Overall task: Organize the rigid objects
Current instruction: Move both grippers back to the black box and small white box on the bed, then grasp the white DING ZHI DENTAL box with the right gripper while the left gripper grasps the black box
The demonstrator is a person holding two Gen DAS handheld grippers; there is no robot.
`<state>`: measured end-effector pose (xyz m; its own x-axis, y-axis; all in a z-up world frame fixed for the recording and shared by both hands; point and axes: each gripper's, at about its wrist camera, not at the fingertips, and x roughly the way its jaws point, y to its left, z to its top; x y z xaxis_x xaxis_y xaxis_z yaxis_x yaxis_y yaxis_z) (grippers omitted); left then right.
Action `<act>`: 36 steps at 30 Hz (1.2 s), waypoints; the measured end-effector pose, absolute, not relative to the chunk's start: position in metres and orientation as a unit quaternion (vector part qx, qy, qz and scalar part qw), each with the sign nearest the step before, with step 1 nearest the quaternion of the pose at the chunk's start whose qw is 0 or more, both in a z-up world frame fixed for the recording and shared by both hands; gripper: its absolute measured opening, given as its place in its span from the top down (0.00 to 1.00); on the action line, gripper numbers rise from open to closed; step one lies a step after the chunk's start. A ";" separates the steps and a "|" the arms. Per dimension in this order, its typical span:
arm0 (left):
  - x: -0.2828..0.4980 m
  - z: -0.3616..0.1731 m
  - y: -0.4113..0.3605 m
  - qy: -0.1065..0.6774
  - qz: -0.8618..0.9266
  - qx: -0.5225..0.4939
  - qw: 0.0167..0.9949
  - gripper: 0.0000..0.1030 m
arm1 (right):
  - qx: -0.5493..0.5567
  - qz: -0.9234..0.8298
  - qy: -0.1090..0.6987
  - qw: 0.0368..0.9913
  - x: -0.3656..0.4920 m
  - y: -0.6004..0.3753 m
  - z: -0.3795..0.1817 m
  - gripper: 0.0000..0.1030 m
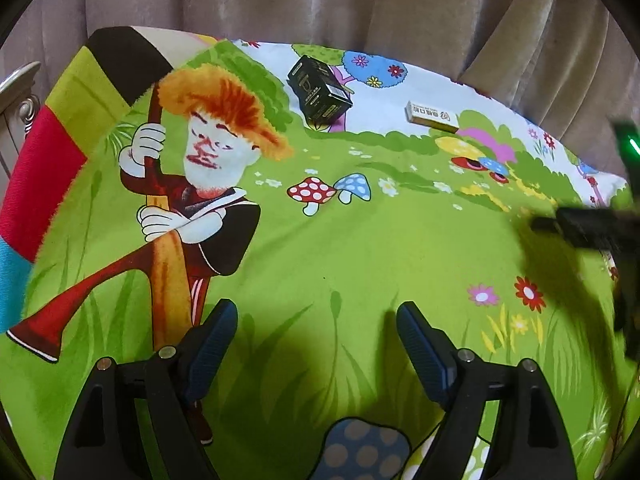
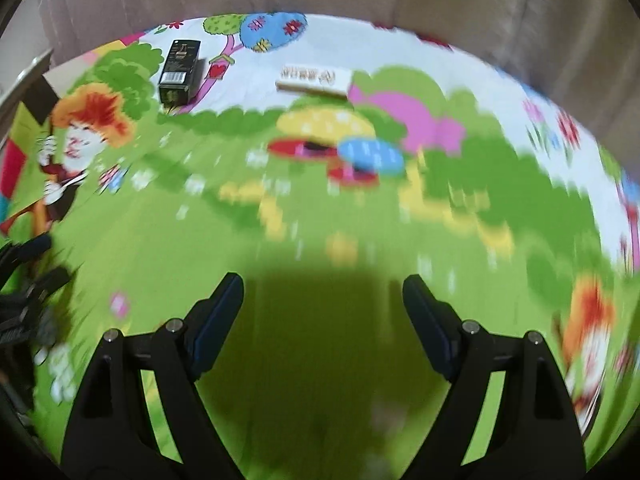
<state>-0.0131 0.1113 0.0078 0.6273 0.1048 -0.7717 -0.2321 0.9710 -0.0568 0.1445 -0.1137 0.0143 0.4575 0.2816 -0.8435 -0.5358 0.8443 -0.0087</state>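
Note:
A black box (image 1: 319,87) with gold print lies at the far side of a cartoon-printed cloth (image 1: 340,248). To its right lies a flat white and tan box (image 1: 433,116). Both show in the right wrist view too, the black box (image 2: 179,71) at upper left and the white box (image 2: 315,80) near the top middle. My left gripper (image 1: 316,320) hovers open over bare green cloth, nothing between its fingers. My right gripper (image 2: 323,294) is likewise open and holds nothing; its view is blurred. Both boxes lie well beyond the fingertips.
A beige curtain (image 1: 320,0) hangs behind the cloth's far edge. A patchwork cushion (image 1: 60,140) lies at the left edge. The right gripper (image 1: 600,232) shows dark and blurred at the right rim of the left wrist view. The left gripper (image 2: 24,292) appears at the other view's left rim.

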 end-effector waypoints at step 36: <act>-0.002 0.002 0.104 0.448 0.080 -0.040 0.890 0.00 | -0.214 0.386 0.414 0.796 0.251 -0.047 0.003 0.26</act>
<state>-0.0024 0.1043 0.0022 0.5856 0.1062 -0.8036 -0.1770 0.9842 0.0011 0.2508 -0.0475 0.0034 0.3587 0.4377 -0.8245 -0.7918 0.6104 -0.0204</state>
